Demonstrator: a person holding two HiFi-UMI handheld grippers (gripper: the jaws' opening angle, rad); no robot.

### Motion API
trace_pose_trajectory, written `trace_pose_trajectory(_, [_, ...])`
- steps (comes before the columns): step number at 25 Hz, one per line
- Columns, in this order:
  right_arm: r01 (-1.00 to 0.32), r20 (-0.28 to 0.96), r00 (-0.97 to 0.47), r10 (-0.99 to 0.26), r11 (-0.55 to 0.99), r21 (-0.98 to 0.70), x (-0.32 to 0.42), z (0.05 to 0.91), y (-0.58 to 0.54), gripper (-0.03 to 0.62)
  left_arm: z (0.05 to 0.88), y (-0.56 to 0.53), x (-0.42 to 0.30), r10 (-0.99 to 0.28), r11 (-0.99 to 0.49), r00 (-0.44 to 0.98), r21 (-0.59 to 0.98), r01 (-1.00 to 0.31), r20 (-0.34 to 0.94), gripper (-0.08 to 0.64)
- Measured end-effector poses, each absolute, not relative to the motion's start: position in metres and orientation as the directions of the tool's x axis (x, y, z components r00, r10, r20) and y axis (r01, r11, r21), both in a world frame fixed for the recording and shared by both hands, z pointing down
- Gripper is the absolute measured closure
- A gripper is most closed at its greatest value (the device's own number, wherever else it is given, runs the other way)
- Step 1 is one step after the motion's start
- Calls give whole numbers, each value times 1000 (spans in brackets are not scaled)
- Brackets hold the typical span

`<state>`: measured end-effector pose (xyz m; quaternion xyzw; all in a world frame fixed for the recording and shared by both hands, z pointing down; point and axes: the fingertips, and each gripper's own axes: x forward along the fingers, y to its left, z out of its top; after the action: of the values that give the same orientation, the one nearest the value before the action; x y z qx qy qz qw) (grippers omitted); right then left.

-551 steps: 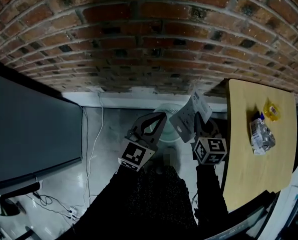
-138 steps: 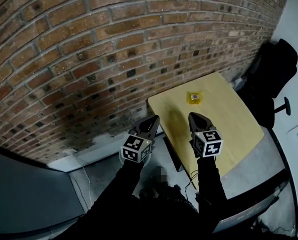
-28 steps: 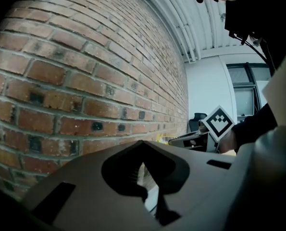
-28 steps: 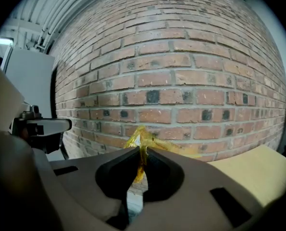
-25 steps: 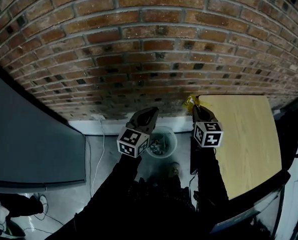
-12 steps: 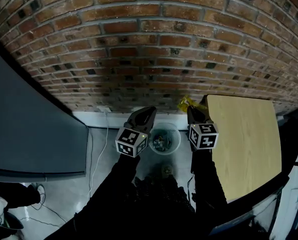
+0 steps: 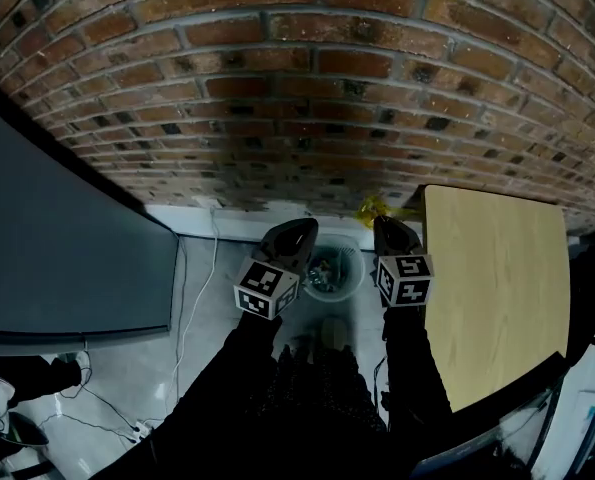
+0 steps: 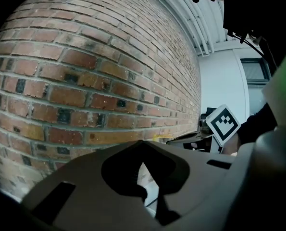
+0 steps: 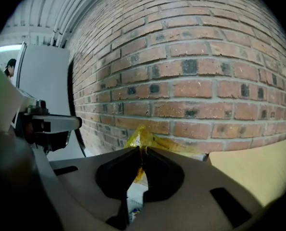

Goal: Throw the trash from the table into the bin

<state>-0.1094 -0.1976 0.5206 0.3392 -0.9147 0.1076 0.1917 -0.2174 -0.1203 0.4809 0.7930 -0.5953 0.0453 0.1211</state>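
Head view, looking steeply down at the foot of the brick wall (image 7: 307, 88).

- Bin (image 7: 343, 290): round, pale, on the floor against the wall, scraps inside. It lies between the two grippers.
- Table (image 7: 497, 288): pale wood, right of the bin. Its top is bare.
- Dark panel (image 7: 67, 258): fills the left. A white cable (image 7: 190, 298) runs down the floor beside it.

Right gripper (image 7: 390, 226), (image 9: 142, 150):
- The jaws are pressed together on a crumpled yellow wrapper (image 7: 371, 208), (image 9: 143, 137), pinched at their tips.
- The wrapper sticks out past the tips toward the wall.
- In the right gripper view its long axis runs across the jaws. A short peak rises up-left of the pinch, and a longer tail trails right toward the table's edge.
- In the head view it hangs off the table, just beyond the bin's far right rim and near the table's far left corner.

Left gripper (image 7: 299, 230), (image 8: 143, 143):
- The jaw tips meet with nothing between them.
- It is held at the bin's left rim, level with the right gripper.
- Its view catches the right gripper's marker cube (image 8: 223, 122) with a sliver of the yellow wrapper (image 8: 159, 137) left of it.
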Motion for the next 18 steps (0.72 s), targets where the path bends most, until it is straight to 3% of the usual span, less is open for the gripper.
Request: trace_pose_trajectory(18, [-622, 556, -685, -472, 776, -108, -120, 650, -199, 577, 596, -130, -221, -889, -232, 291, 200, -952, 354, 554])
